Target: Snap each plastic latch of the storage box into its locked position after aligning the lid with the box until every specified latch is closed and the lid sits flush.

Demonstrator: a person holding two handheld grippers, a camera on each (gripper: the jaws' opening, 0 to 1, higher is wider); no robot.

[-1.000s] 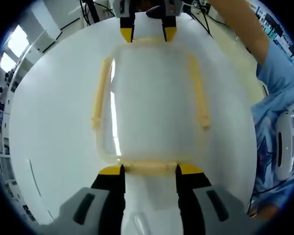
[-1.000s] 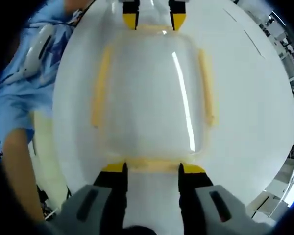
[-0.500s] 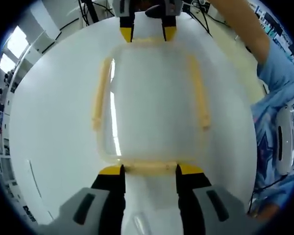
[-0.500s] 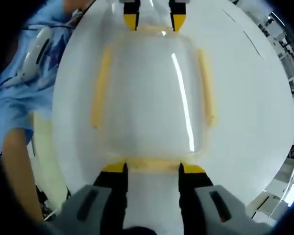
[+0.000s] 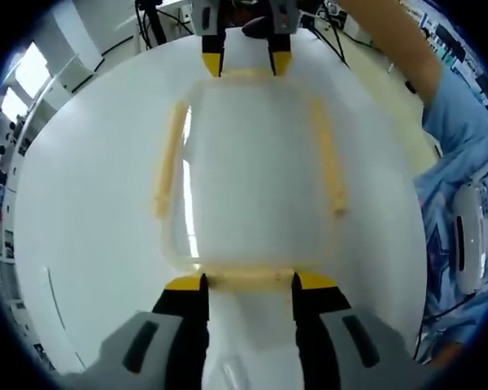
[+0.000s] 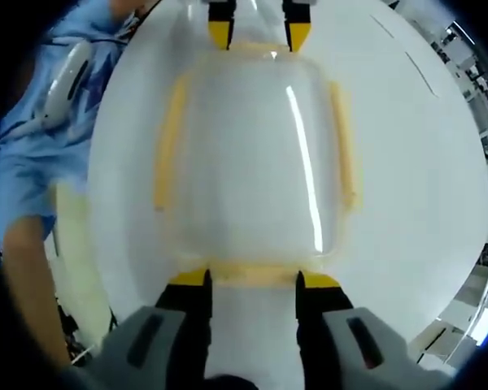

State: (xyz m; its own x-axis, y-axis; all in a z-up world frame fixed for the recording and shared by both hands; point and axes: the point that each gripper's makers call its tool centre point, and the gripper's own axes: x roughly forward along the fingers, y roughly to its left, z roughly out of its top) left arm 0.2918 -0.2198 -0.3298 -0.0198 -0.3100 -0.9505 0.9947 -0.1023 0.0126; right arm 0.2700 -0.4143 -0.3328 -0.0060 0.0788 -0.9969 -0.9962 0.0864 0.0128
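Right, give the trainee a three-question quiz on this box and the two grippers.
1. True or false: the lid lies on the box on the white table.
2. What colour are the latches? A) blue B) pale yellow C) black
3. Fill in: the left gripper stands at the near short-side latch, and the right gripper at the ____ one.

Key: 1 true. 2 B. 3 opposite: each gripper's open jaws flank a short-side latch.
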